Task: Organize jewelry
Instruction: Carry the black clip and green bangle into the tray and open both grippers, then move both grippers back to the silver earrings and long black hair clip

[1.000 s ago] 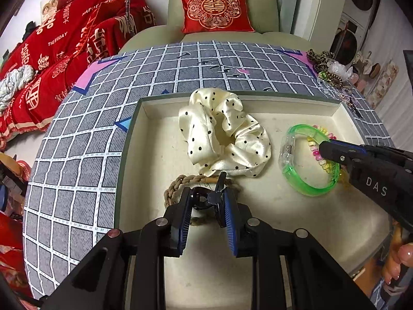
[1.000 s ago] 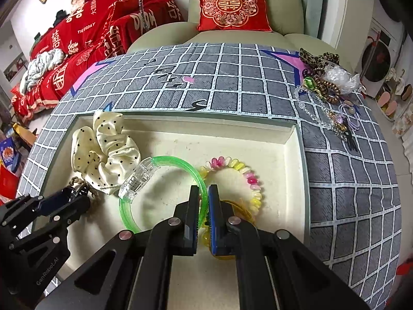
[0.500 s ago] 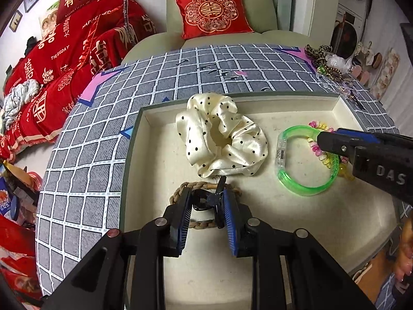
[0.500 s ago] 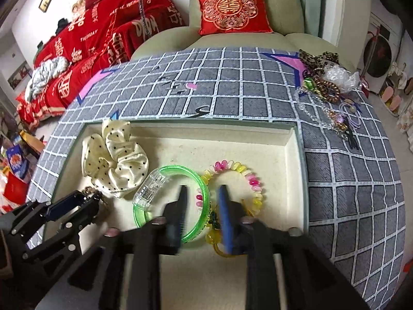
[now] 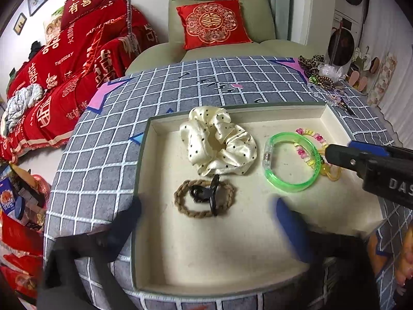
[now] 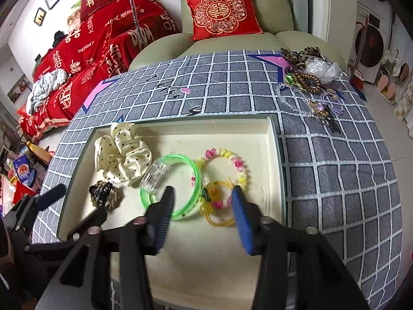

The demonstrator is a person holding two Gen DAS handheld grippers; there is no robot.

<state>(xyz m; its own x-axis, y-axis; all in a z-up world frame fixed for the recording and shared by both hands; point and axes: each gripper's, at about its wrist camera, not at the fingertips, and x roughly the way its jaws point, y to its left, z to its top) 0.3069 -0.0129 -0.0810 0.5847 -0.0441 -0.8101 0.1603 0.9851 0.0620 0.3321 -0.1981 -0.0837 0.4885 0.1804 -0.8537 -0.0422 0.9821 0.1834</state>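
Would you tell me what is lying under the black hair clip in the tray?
The black hair clip rests on a braided brown hair tie, inside the tray. The clip covers part of the tie's ring.

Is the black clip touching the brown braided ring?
Touching. In the left wrist view, the black clip lies across the brown braided ring, its long arm crossing over the braid at top and bottom with no gap showing.

Beyond my table's far edge stands a pale green upholstered armchair [image 5: 219, 13] with a red embroidered square cushion [image 5: 213, 24]; red printed bedding [image 6: 103, 33] lies past the table's left edge.
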